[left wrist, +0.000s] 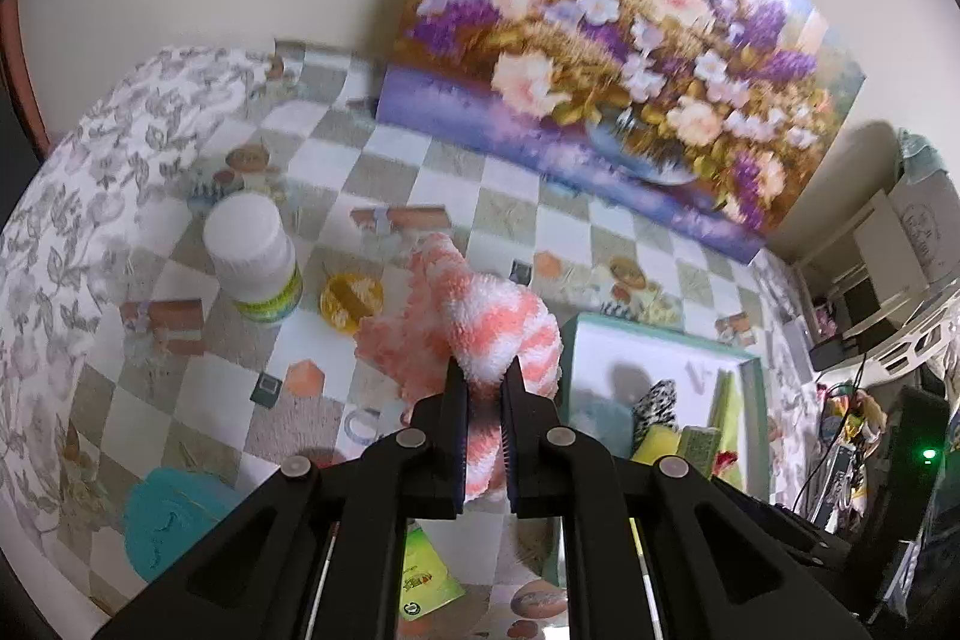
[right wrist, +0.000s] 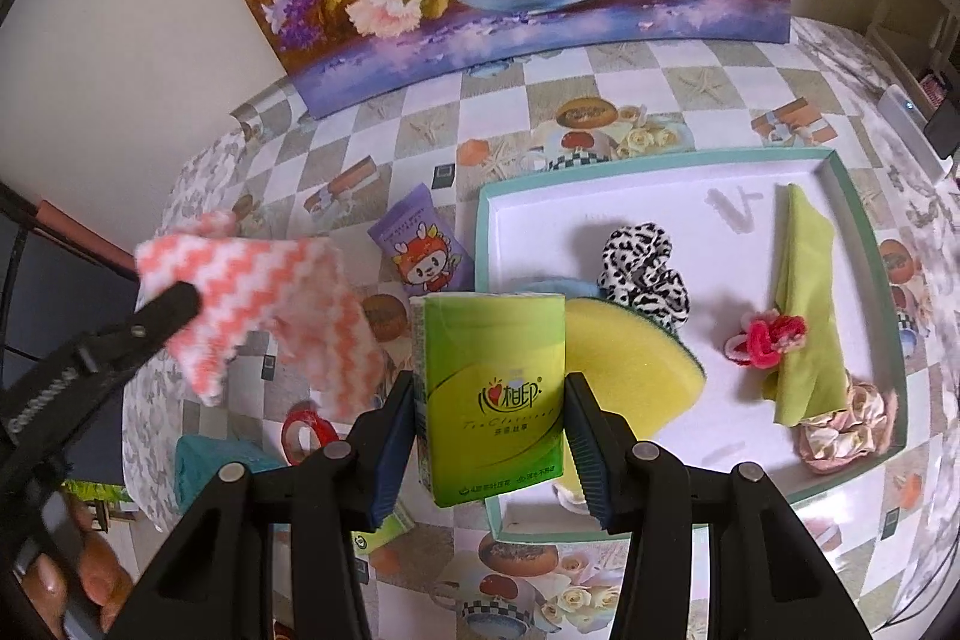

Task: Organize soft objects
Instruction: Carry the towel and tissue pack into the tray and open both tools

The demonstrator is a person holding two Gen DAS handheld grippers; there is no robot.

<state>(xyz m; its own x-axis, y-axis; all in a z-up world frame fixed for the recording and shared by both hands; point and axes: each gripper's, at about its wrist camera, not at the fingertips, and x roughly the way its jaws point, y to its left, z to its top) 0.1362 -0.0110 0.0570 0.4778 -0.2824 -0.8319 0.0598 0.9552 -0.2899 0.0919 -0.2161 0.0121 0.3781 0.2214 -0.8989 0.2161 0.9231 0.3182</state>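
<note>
My left gripper [left wrist: 485, 385] is shut on a fluffy pink-and-white zigzag cloth [left wrist: 474, 334] and holds it above the table; the cloth also shows in the right wrist view [right wrist: 270, 304], hanging from the left gripper [right wrist: 174, 307]. My right gripper [right wrist: 489, 400] is shut on a green tissue pack [right wrist: 495, 388], held over the near left corner of the white tray [right wrist: 660, 172]. In the tray lie a yellow sponge [right wrist: 630, 364], a leopard scrunchie [right wrist: 645, 274], a green cloth [right wrist: 807, 316], a pink hair tie [right wrist: 765, 340] and a pink scrunchie [right wrist: 846, 430].
On the checkered tablecloth stand a white bottle [left wrist: 252, 256], a yellow disc [left wrist: 351, 301], a purple tissue pack [right wrist: 420, 250], red tape [right wrist: 306, 430] and a teal cloth [left wrist: 174, 520]. A flower painting [left wrist: 600, 40] leans on the wall behind.
</note>
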